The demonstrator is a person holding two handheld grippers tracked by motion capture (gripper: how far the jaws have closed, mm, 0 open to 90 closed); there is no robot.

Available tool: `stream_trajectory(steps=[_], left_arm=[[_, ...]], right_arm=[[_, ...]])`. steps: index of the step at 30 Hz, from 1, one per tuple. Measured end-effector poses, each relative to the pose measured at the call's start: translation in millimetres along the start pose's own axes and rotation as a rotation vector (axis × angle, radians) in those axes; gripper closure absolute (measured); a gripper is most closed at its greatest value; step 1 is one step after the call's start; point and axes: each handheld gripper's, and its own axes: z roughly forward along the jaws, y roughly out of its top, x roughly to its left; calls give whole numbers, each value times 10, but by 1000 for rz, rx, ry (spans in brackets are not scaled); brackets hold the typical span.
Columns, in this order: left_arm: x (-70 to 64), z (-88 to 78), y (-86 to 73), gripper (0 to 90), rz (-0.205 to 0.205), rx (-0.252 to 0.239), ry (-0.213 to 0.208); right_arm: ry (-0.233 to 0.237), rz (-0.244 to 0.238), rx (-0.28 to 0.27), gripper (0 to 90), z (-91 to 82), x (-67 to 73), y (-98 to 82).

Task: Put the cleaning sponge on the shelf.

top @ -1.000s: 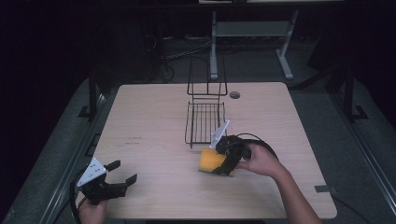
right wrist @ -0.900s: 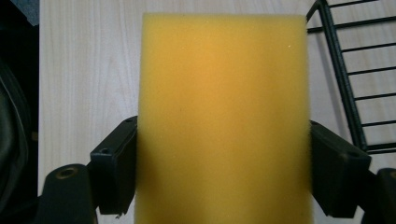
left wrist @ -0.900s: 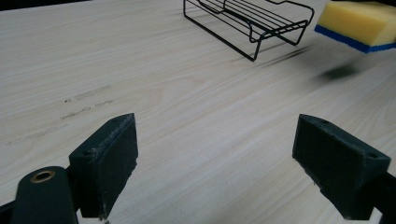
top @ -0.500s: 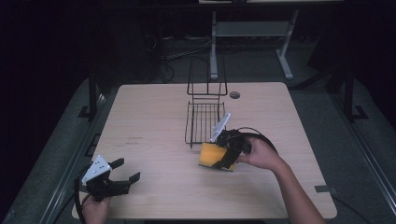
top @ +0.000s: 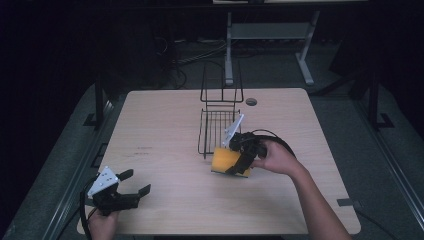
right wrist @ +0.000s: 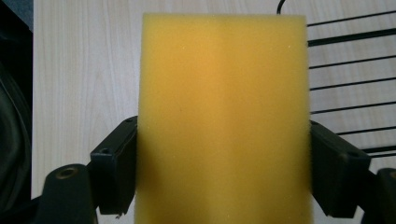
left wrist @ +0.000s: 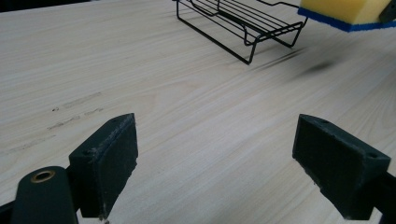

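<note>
My right gripper [top: 239, 161] is shut on a yellow sponge [top: 227, 161] with a blue underside, held just above the table at the near right corner of a black wire rack [top: 216, 125]. In the right gripper view the sponge [right wrist: 224, 121] stands between both pads, with the rack's wires [right wrist: 345, 84] at the right. My left gripper [top: 134, 183] is open over the table's near left corner. Its own view shows the jaws wide apart with nothing between them; far off are the rack [left wrist: 243, 23] and the sponge [left wrist: 345, 11].
The wooden table [top: 160, 125] has bare room left of the rack and in front of it. A round cable hole [top: 251, 101] lies at the far right. The rack's tall back frame [top: 221, 82] rises at its far end. Dark floor and a desk frame lie beyond.
The right gripper has carried the sponge slightly up and toward the rack's near corner. The left gripper has drifted a little toward the table's near edge.
</note>
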Motion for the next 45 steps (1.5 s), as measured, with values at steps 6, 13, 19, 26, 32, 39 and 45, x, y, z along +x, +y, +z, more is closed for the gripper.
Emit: stream_trajectory(steps=[6, 13, 19, 26, 32, 39, 45], left_arm=[[19, -18, -9, 134, -6, -3, 6], [36, -38, -18, 134, -13, -5, 11], [40, -39, -22, 134, -7, 0, 11], [52, -41, -24, 134, -12, -2, 15], [54, -41, -26, 134, -12, -3, 16], [69, -42, -32, 134, -19, -4, 15], [71, -54, -34, 134, -18, -4, 16]], right_arm=[[4, -2, -1, 217, -3, -61, 54], [8, 2, 14, 217, 28, -143, 86], [14, 5, 19, 217, 72, -225, 124], [24, 10, 29, 216, 122, -320, 142], [46, 36, 18, 216, 135, -477, 163], [50, 32, 36, 217, 189, -550, 255], [38, 31, 73, 217, 230, -633, 326]])
